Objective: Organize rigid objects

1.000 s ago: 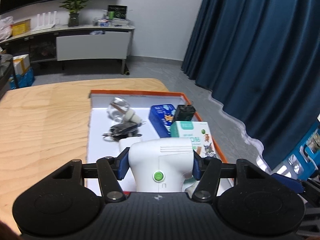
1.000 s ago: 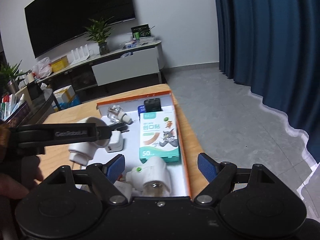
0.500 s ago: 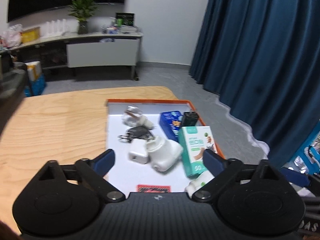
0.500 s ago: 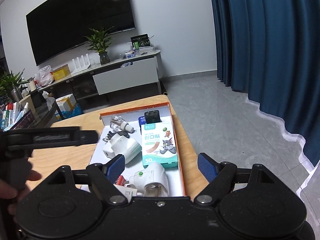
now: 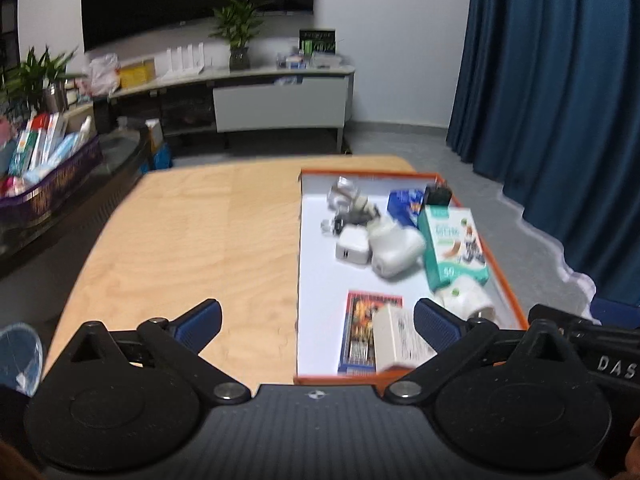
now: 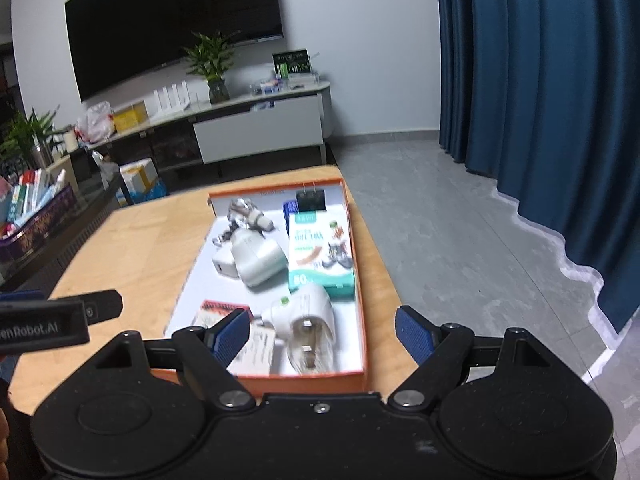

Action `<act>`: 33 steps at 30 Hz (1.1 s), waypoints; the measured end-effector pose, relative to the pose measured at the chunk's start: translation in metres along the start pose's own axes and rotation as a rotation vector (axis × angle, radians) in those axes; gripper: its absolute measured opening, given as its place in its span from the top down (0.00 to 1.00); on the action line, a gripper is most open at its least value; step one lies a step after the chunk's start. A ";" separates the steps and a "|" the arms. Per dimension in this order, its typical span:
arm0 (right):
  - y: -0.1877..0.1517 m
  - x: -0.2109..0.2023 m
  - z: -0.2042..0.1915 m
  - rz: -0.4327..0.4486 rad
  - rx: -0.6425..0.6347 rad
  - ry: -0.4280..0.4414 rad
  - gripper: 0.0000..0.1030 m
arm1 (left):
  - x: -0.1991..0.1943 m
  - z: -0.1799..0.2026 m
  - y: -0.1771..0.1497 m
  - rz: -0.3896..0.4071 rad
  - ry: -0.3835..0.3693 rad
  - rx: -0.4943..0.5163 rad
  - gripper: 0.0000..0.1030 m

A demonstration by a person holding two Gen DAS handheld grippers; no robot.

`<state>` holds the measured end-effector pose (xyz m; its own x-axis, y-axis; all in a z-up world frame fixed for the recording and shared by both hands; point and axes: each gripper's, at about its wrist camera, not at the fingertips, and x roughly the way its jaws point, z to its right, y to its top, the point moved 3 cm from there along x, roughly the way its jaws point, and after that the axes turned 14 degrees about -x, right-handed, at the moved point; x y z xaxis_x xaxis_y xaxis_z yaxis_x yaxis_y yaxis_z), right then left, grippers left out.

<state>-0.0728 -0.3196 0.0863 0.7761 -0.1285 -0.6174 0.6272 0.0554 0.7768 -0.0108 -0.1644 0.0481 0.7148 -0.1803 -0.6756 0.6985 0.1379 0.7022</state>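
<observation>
An orange-rimmed tray sits on the right part of a wooden table. In it lie a white plug-in device against a white charger cube, a teal box, a second white device with a green button, a red pack, a small white box, a blue box and a black adapter. My left gripper hangs open and empty over the tray's near left edge. My right gripper stands open and empty above the tray's near end.
A clear bulb-like piece and keys lie at the tray's far end. Bare wood stretches left of the tray. A purple basket of goods stands on a dark side table at left. Blue curtains hang at right, with grey floor below.
My left gripper opened and let go of the white plug-in device, which now lies in the tray beside the charger cube. That gripper drew back and leftward; the right one backed off slightly.
</observation>
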 end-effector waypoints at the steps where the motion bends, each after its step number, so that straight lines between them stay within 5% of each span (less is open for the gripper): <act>1: -0.002 0.000 -0.001 -0.006 -0.005 0.001 0.08 | 0.002 -0.001 -0.004 -0.020 -0.004 -0.009 0.00; 33: -0.014 0.014 -0.007 -0.082 -0.021 0.010 0.08 | 0.014 0.003 -0.032 -0.098 0.005 0.041 0.00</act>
<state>-0.0704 -0.3155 0.0664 0.7225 -0.1231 -0.6803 0.6899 0.0656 0.7209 -0.0237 -0.1742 0.0165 0.6434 -0.1860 -0.7426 0.7632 0.0801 0.6412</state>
